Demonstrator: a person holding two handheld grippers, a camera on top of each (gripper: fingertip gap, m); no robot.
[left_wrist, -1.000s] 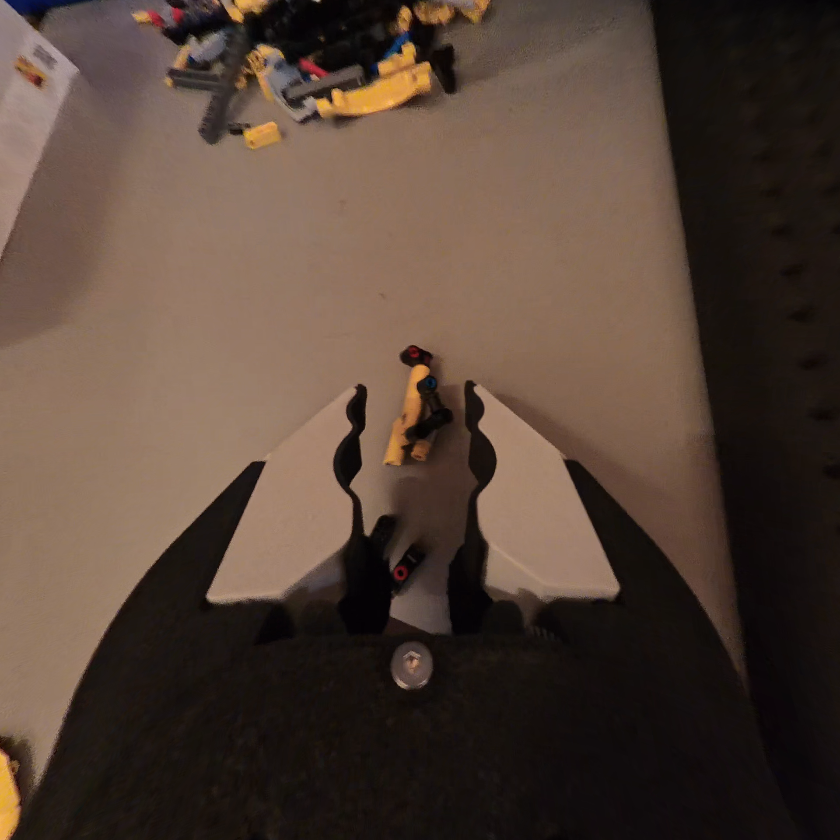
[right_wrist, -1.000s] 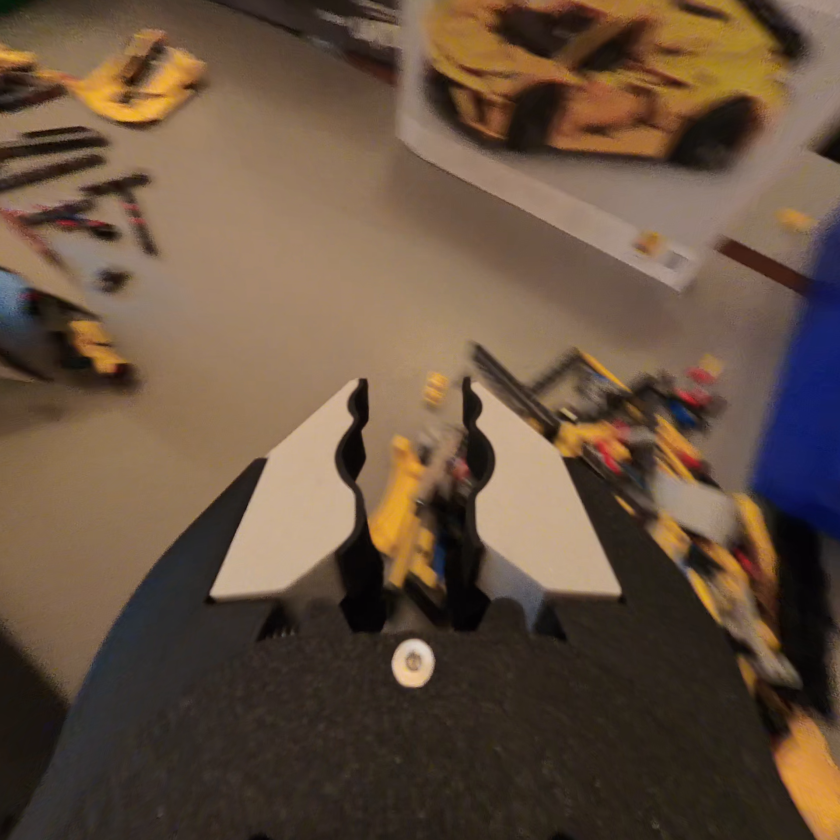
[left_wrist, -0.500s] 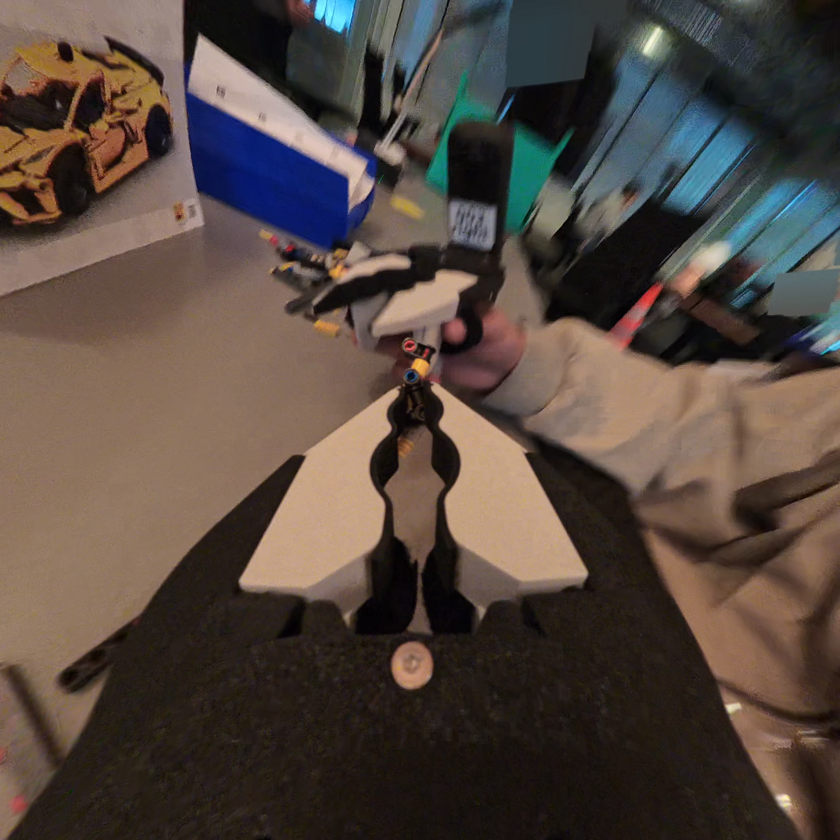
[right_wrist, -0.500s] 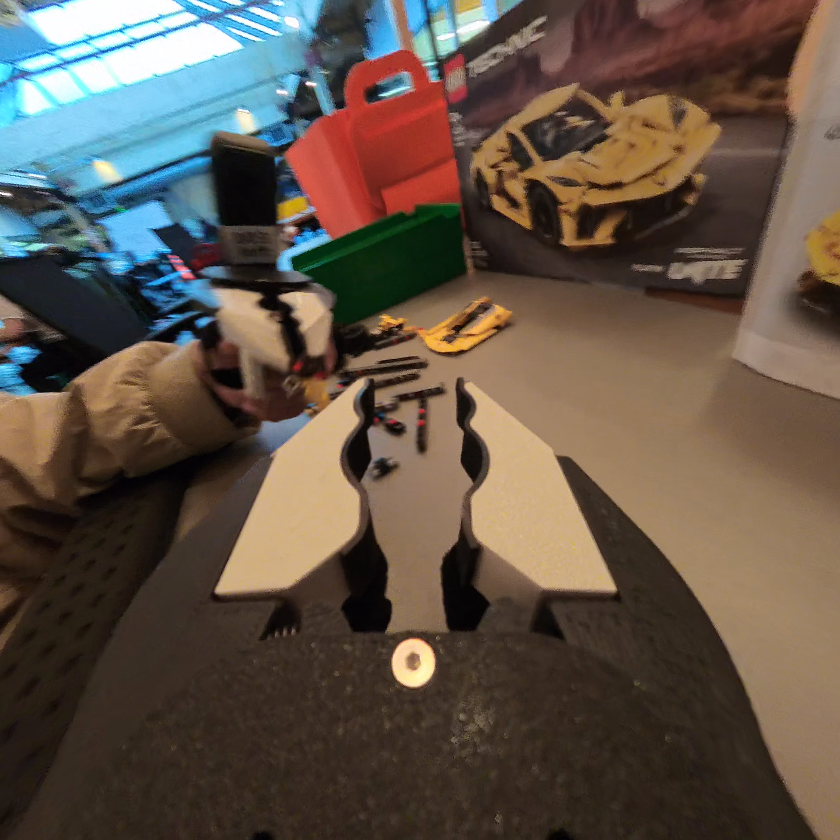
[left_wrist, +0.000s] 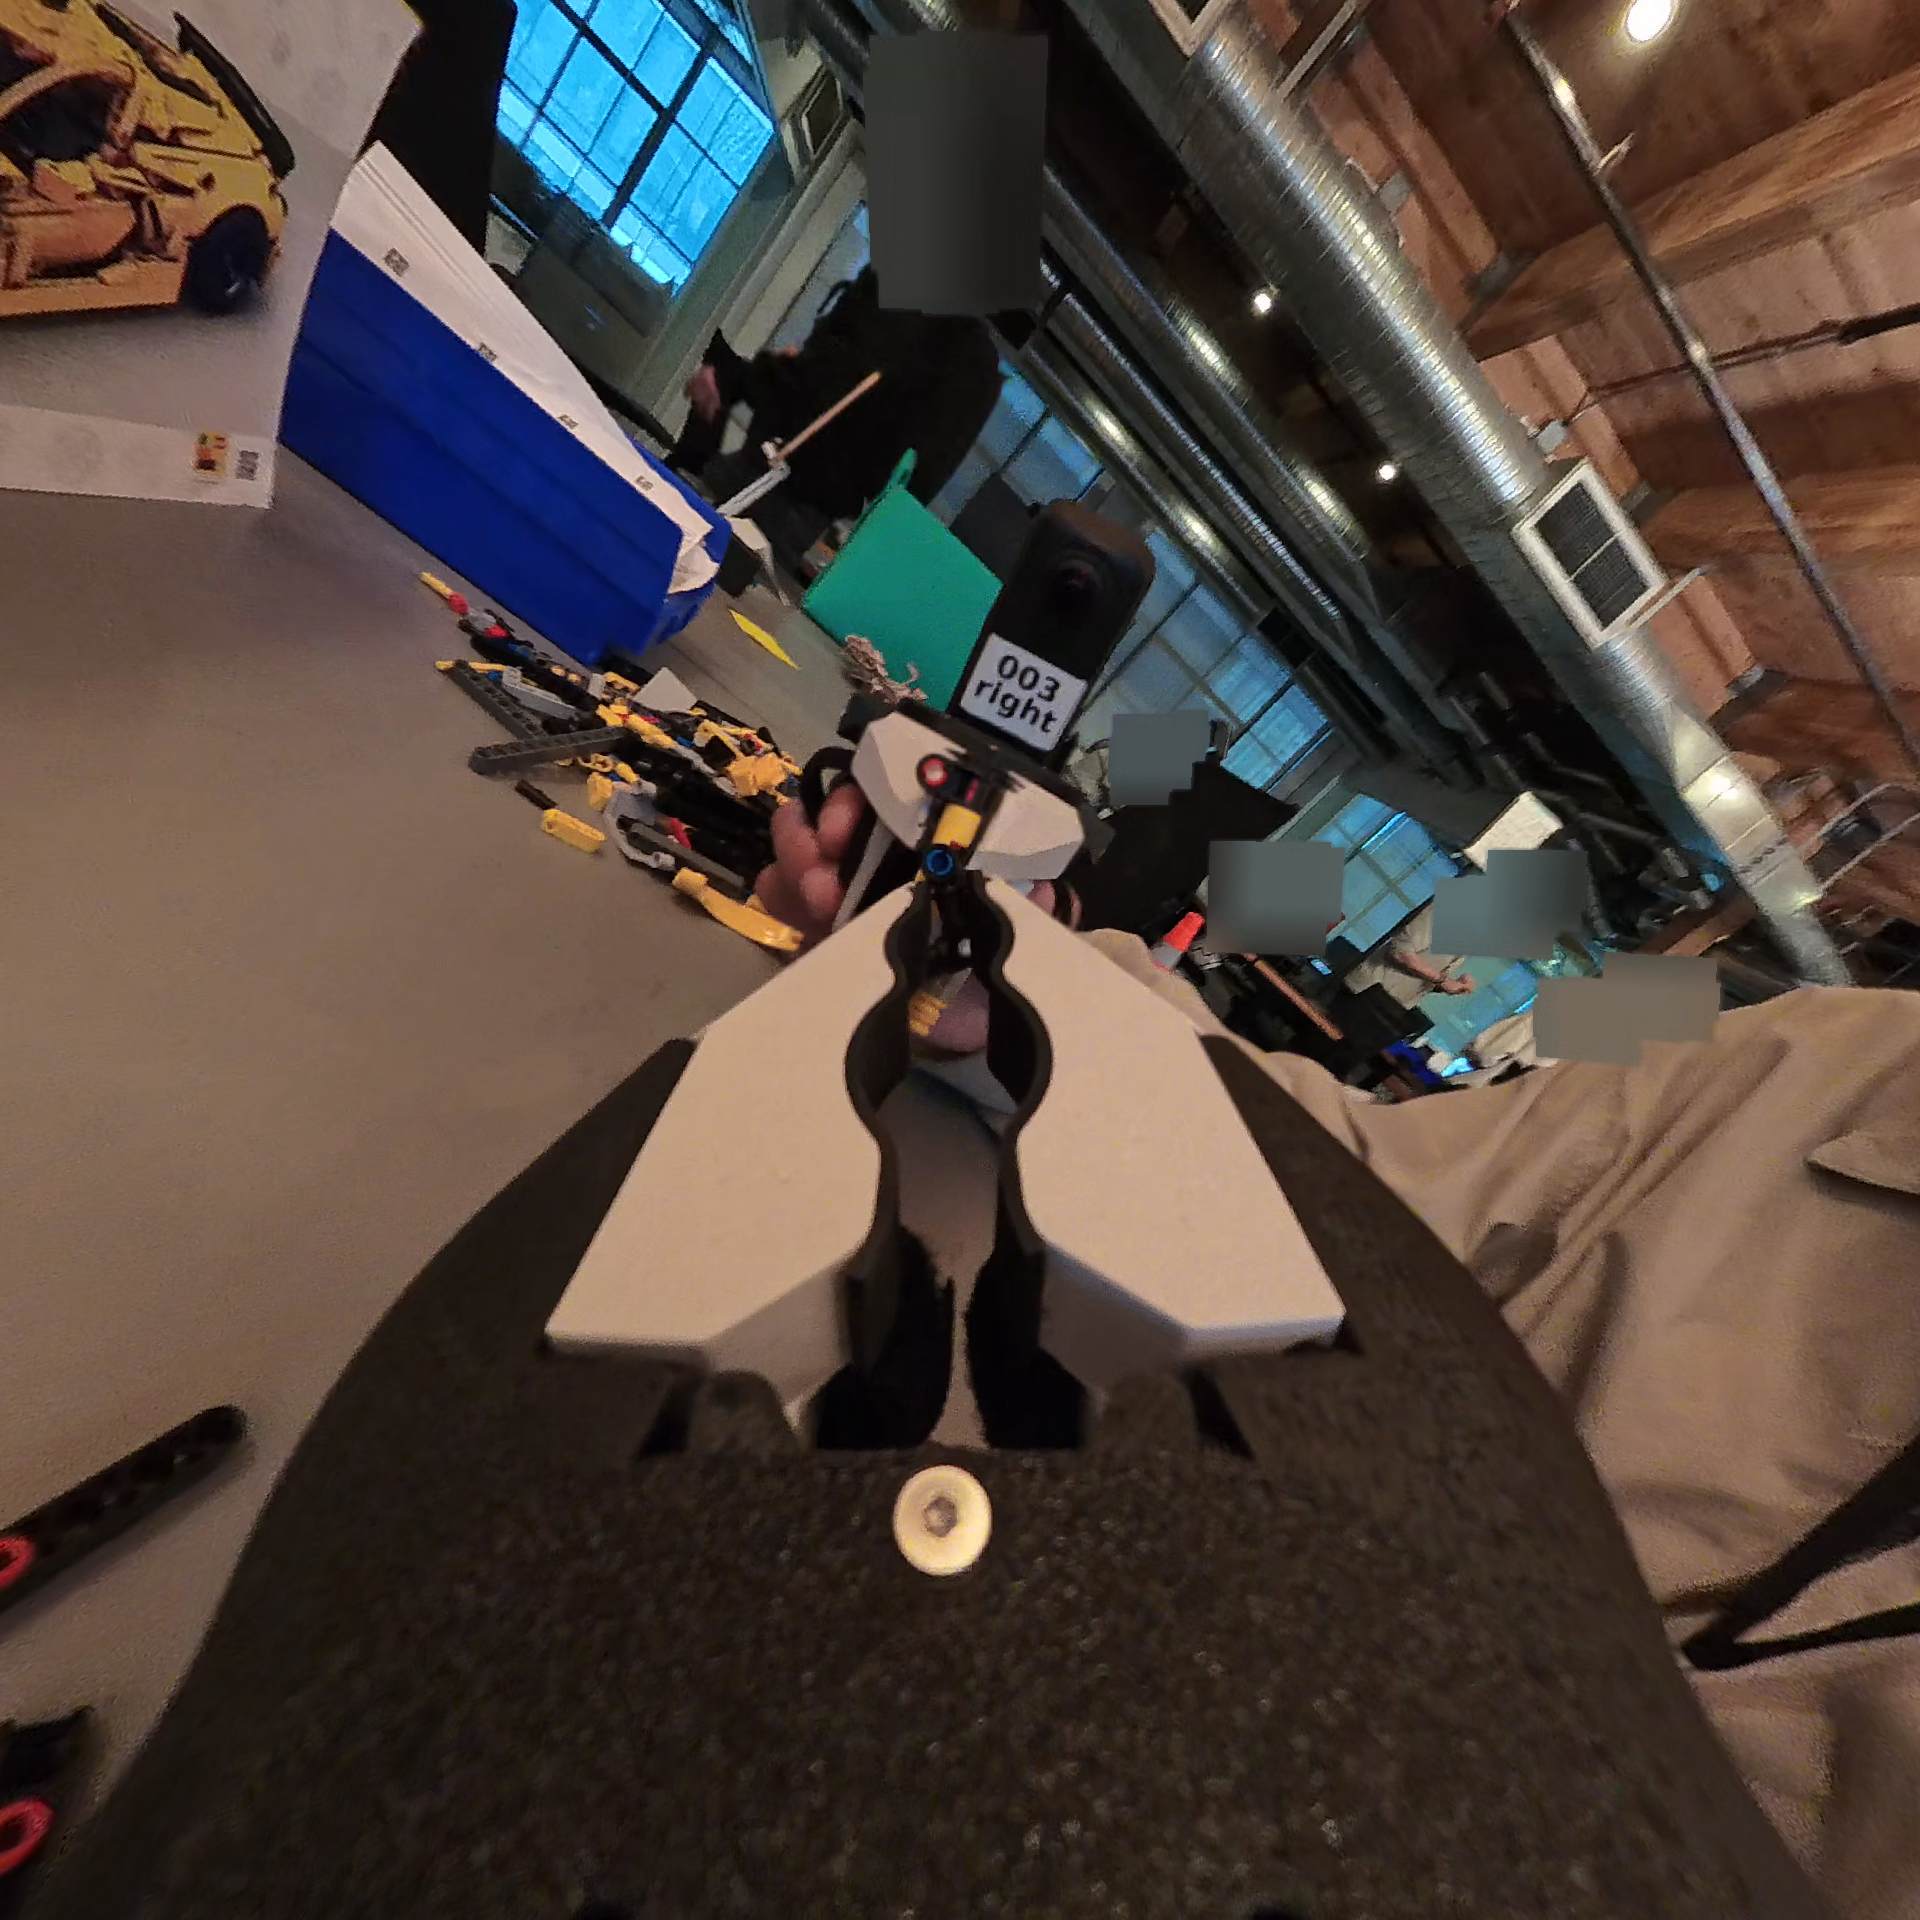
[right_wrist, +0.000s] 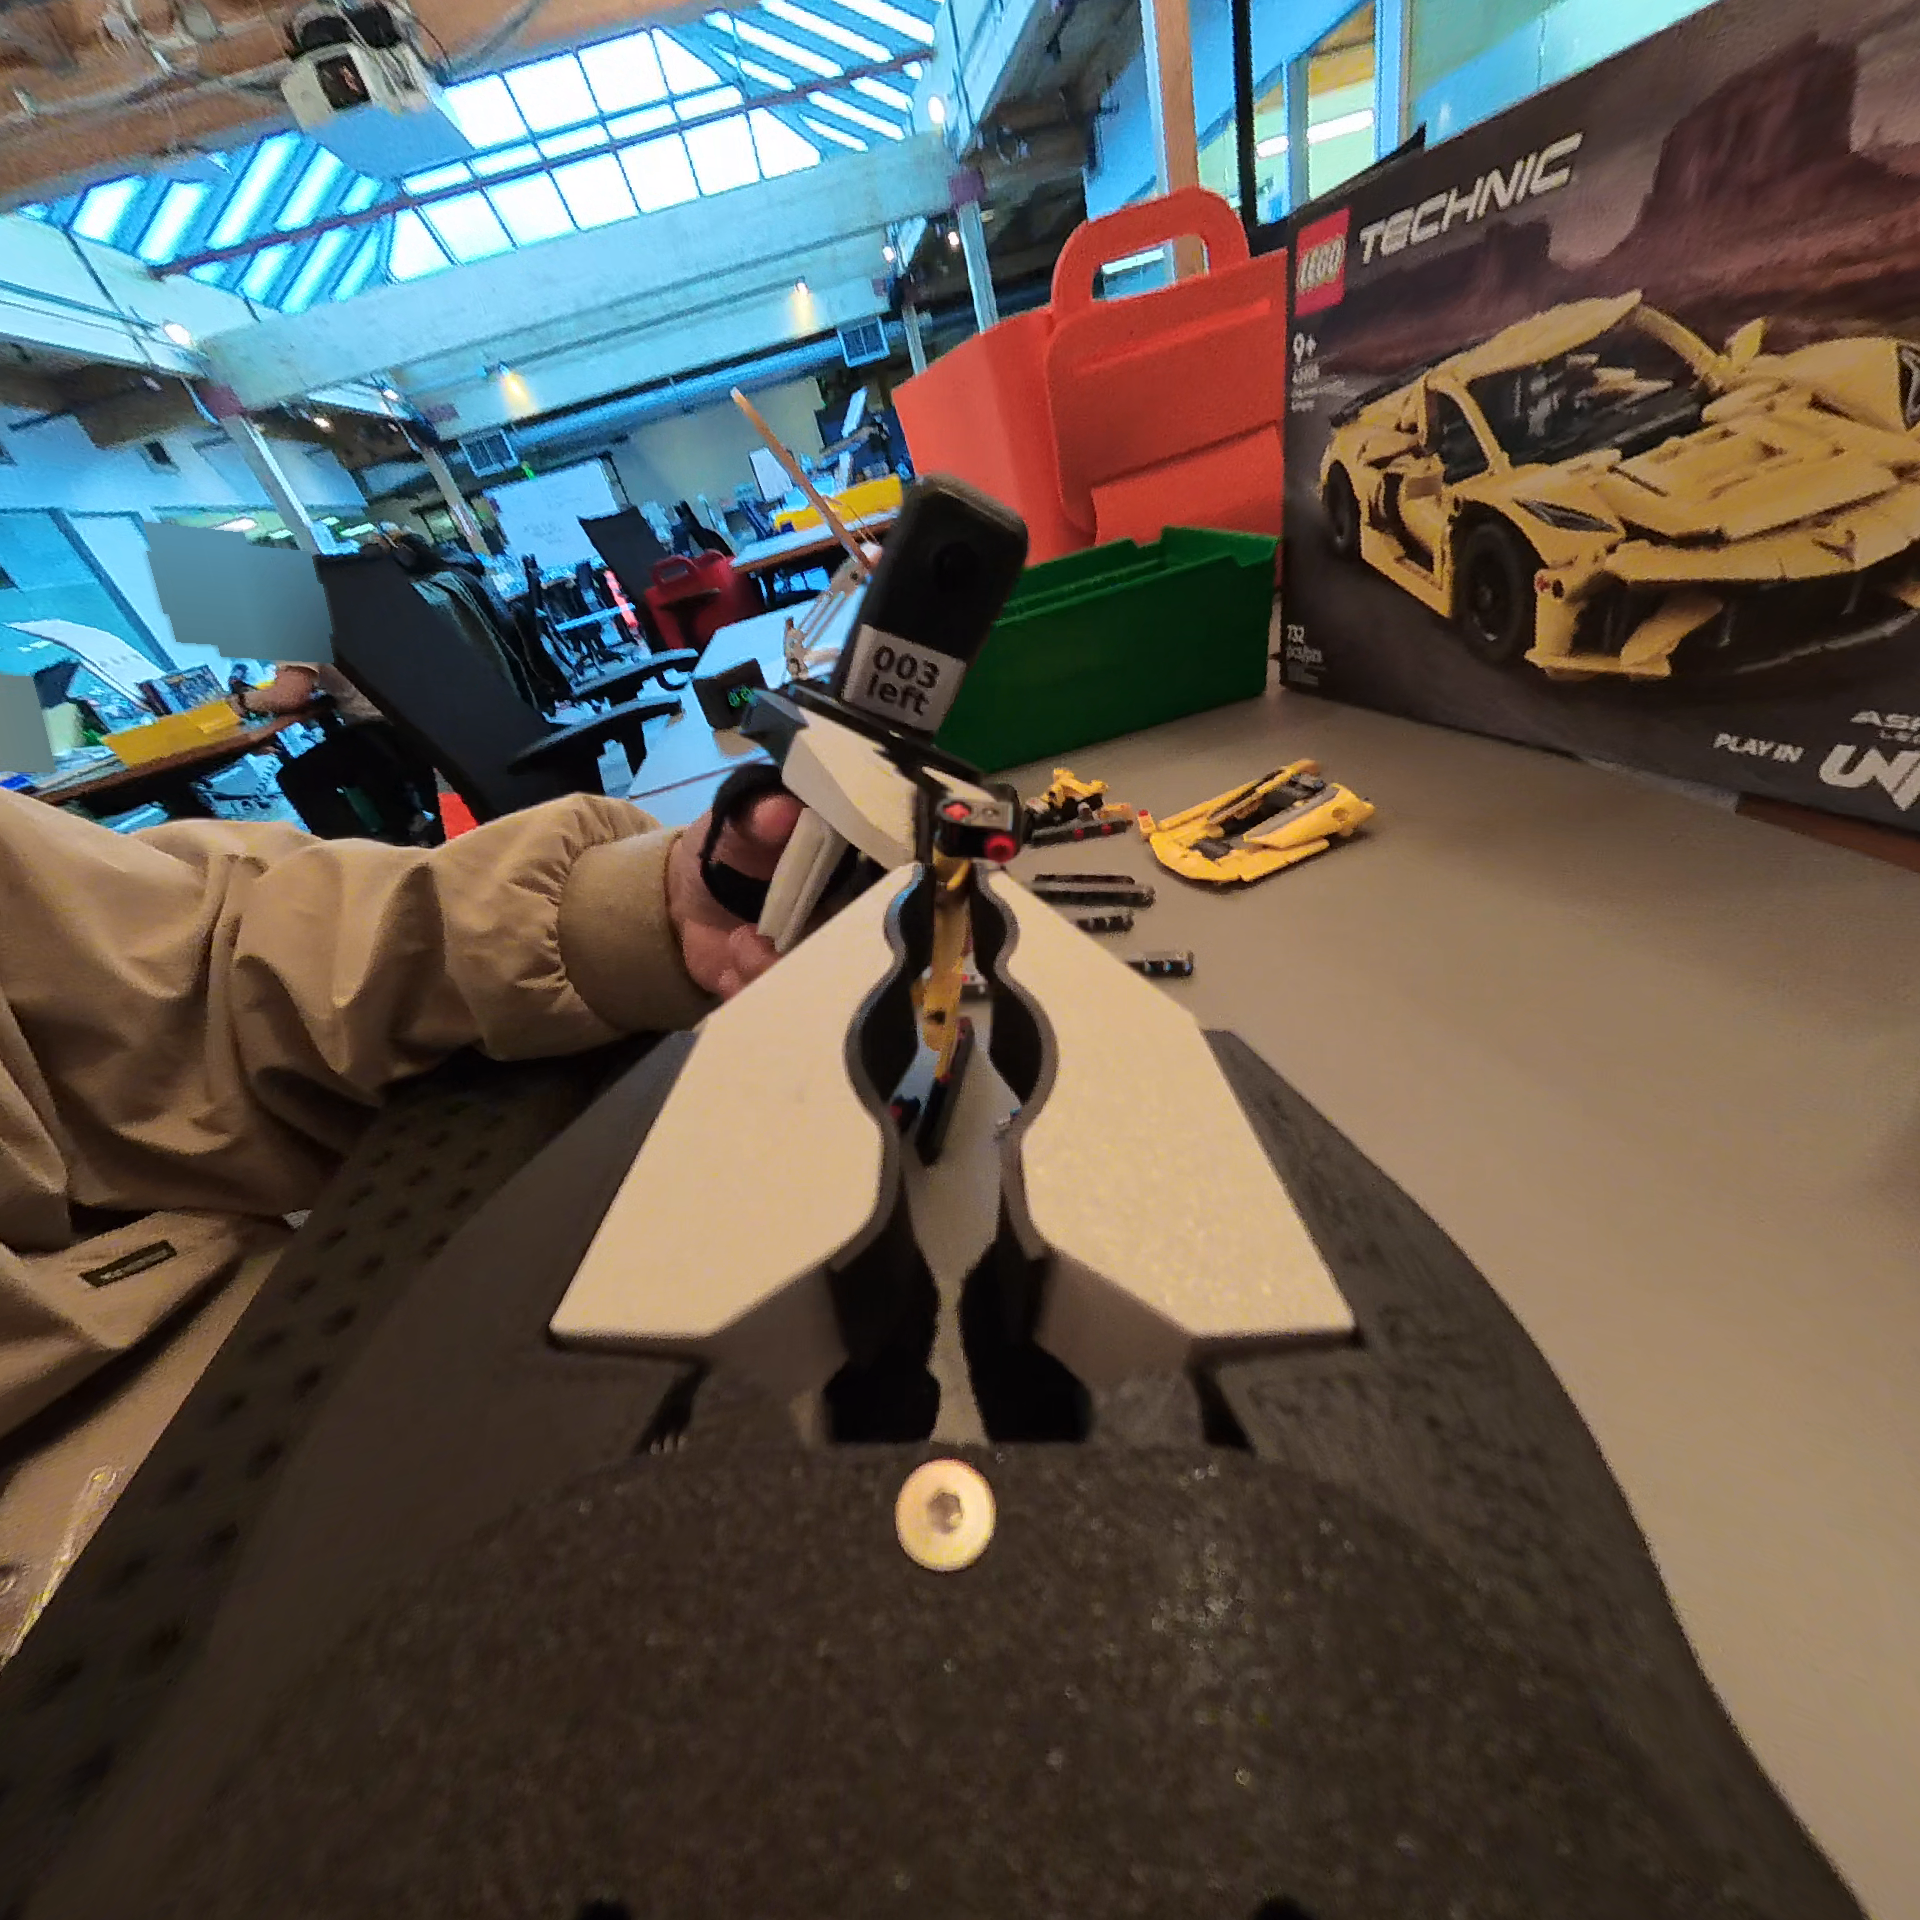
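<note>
**Two tongs around one small assembly**

My left tongs (left_wrist: 943, 906) clamp the yellow-and-black assembly (left_wrist: 956, 826) at their tips, above the counter (left_wrist: 260, 935). My right tongs (right_wrist: 943, 885) face them, narrowed around the same piece; I cannot tell whether they pinch it. I judge that square, light pressure suits such a grip. Farther off lie loose parts (left_wrist: 665, 758).

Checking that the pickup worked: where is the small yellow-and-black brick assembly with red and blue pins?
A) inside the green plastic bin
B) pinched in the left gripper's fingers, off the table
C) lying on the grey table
B: the left gripper pinches the small yellow-and-black brick assembly in mid-air, and the right gripper closes on its other end.
</note>
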